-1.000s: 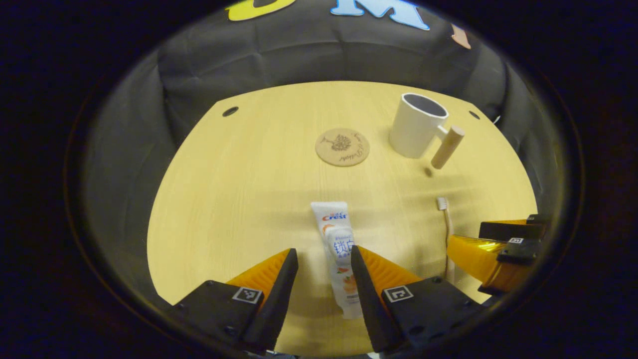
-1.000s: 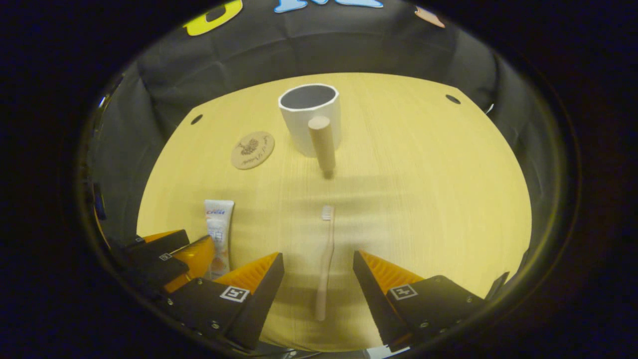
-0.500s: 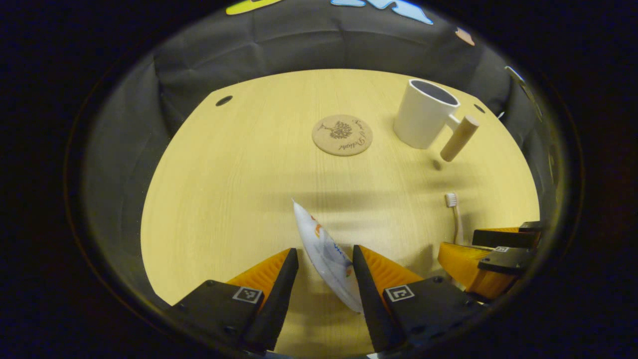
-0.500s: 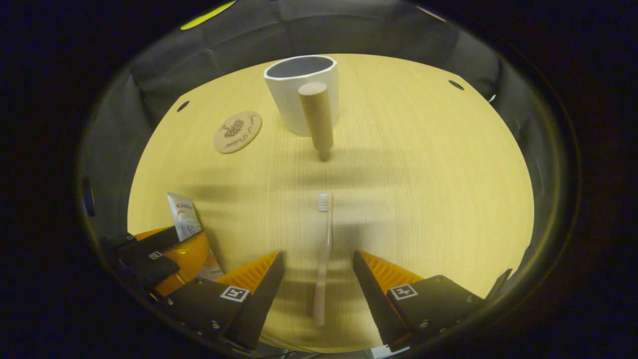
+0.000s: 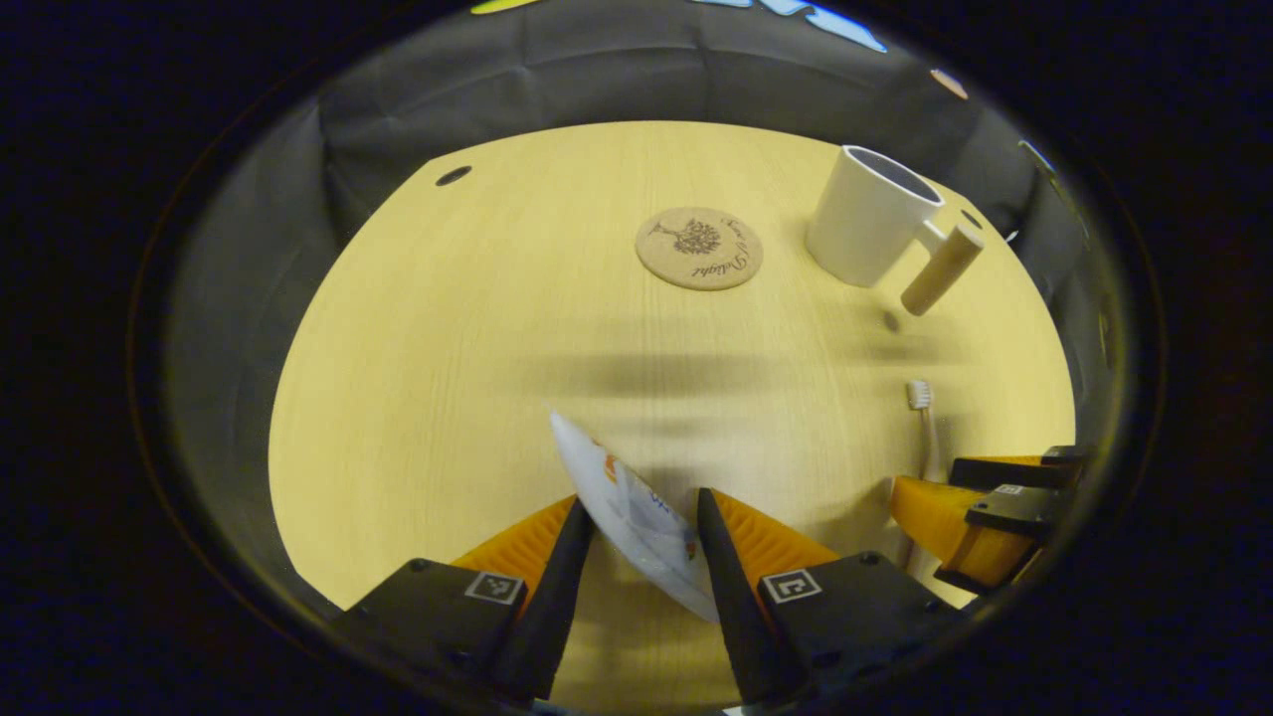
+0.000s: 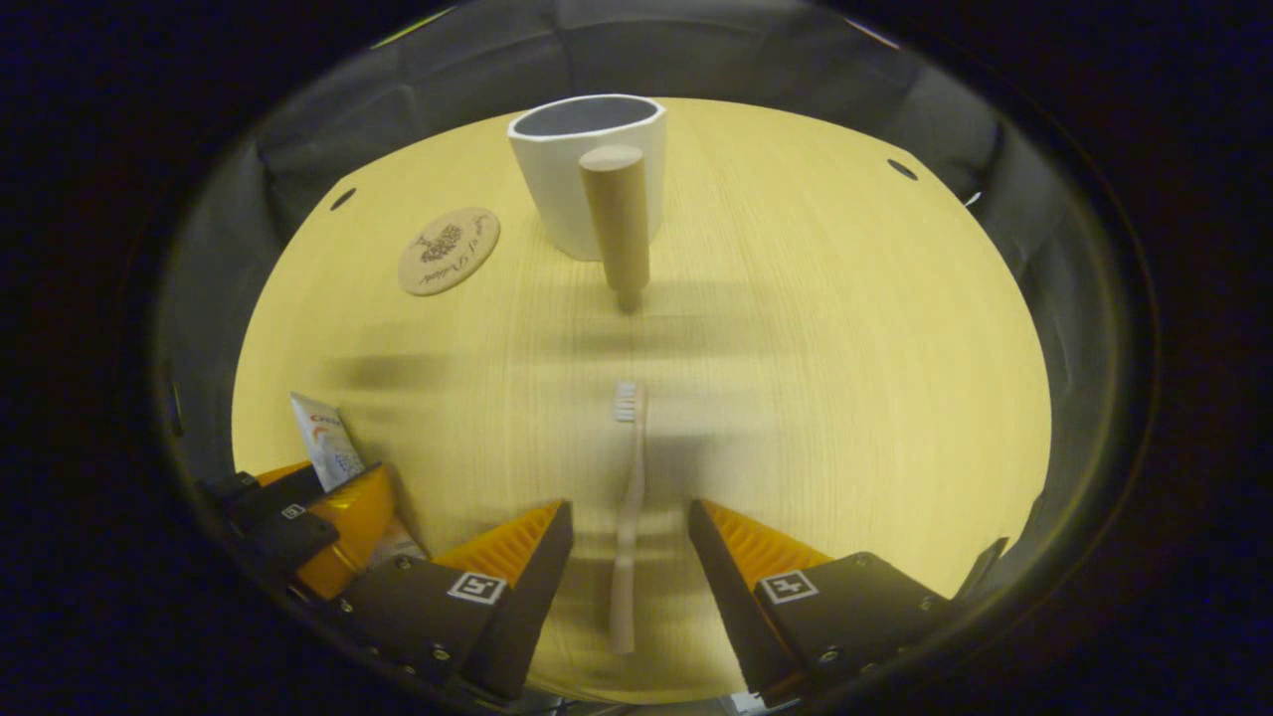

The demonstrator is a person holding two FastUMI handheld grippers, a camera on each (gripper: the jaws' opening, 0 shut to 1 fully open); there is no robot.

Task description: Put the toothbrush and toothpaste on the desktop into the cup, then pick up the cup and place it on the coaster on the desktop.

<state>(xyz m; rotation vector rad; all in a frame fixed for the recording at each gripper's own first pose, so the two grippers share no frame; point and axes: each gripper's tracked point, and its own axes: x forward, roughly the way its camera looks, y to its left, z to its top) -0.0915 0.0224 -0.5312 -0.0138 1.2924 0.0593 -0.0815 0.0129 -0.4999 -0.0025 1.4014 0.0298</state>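
The toothpaste tube [image 5: 632, 512] sits slantwise and on edge between the fingers of my left gripper [image 5: 641, 497], touching both; its flat far end points up and left. My left gripper [image 6: 298, 517] and the tube [image 6: 320, 447] also appear low on the left of the right gripper view. My right gripper [image 6: 630, 507] is open astride the toothbrush [image 6: 633, 462], which lies flat with its bristles toward the cup. The white cup [image 6: 567, 179] stands upright with its wooden handle [image 6: 617, 224] facing me. The cork coaster [image 5: 699, 248] lies left of the cup [image 5: 865, 224].
The light wooden desktop [image 5: 448, 348] is ringed by the black cloth wall on all far sides. Small dark holes [image 5: 453, 176] mark its back corners. My right gripper [image 5: 980, 497] sits at the lower right of the left gripper view, over the toothbrush [image 5: 923, 418].
The toothpaste has rolled from flat onto its edge and its far end has swung left between the left fingers. The right fingers have narrowed around the toothbrush. Both grippers have moved forward.
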